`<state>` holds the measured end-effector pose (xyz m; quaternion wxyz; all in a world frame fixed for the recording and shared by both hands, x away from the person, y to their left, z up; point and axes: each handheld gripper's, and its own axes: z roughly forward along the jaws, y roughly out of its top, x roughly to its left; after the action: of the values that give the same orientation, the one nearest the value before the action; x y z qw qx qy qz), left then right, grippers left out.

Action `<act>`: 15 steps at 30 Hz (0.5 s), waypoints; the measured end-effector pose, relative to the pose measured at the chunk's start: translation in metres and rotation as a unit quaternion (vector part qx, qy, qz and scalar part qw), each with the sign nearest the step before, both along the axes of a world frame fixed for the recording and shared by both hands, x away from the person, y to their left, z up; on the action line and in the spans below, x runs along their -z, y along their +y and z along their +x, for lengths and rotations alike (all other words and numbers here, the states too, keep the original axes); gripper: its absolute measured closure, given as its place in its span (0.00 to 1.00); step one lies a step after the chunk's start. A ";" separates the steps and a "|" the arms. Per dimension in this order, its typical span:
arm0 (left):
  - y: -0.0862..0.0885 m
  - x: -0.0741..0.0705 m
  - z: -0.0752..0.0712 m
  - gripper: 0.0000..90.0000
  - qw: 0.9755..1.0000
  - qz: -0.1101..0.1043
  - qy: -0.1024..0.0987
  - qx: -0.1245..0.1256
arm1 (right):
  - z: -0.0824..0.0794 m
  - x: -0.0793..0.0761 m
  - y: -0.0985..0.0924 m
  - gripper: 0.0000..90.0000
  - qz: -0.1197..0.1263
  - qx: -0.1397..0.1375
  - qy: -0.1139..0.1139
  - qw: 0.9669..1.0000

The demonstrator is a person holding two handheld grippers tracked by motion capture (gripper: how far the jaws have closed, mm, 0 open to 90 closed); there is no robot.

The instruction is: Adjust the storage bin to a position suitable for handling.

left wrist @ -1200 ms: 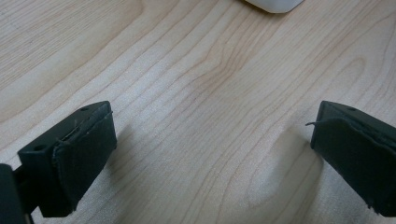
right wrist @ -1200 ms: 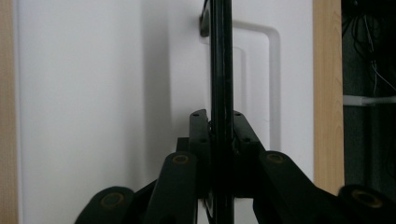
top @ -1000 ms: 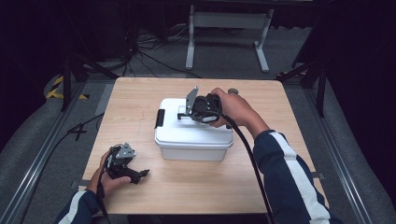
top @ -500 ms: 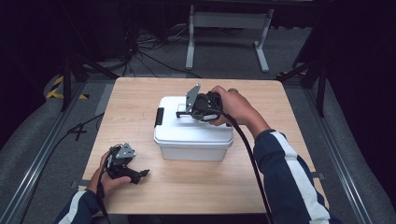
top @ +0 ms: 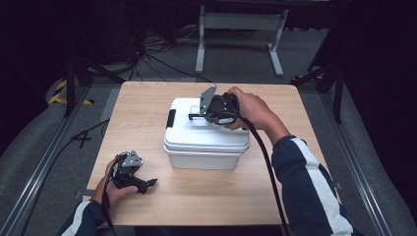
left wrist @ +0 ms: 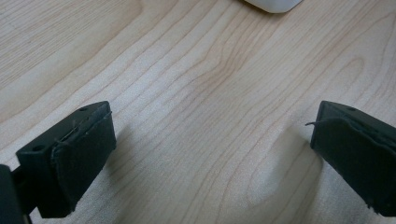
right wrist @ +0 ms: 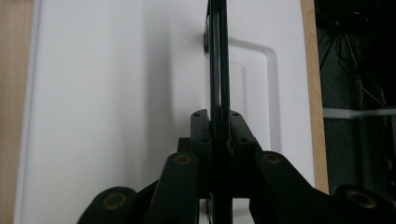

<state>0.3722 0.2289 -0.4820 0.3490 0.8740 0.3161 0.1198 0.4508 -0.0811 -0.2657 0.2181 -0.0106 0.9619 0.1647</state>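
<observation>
Right gripper [top: 196, 116] unmoved, handle [right wrist: 218, 60] still clamped

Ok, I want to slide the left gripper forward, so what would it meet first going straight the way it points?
Ahead of the left gripper lies bare table. The first thing in line looks to be the box, its near corner slightly off centre, though depth is hard to judge.

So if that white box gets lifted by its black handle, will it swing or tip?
Probably a little. The right gripper pinches the thin black handle, raised on edge above the lid's middle, so the box should hang fairly level. It looks like stiff plastic, likely light if empty. Its wide flat base makes tipping on the table unlikely.
</observation>
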 end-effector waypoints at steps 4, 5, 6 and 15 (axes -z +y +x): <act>0.000 0.000 0.000 0.01 1.000 -0.001 0.001 0.000 | -0.002 -0.005 -0.005 0.94 0.007 0.001 -0.006 1.000; 0.000 0.000 0.000 0.01 1.000 0.000 0.001 0.000 | -0.002 -0.005 -0.007 0.94 0.009 0.001 -0.007 1.000; 0.000 0.000 0.000 0.01 1.000 -0.001 0.001 0.000 | -0.003 -0.007 -0.010 0.94 0.011 0.002 -0.008 1.000; 0.000 0.000 0.000 0.01 1.000 -0.001 0.001 0.000 | -0.009 -0.016 -0.025 0.94 0.017 0.002 -0.014 1.000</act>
<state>0.3721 0.2288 -0.4820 0.3492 0.8739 0.3168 0.1189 0.4416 -0.1057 -0.2495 0.2322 -0.0075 0.9558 0.1804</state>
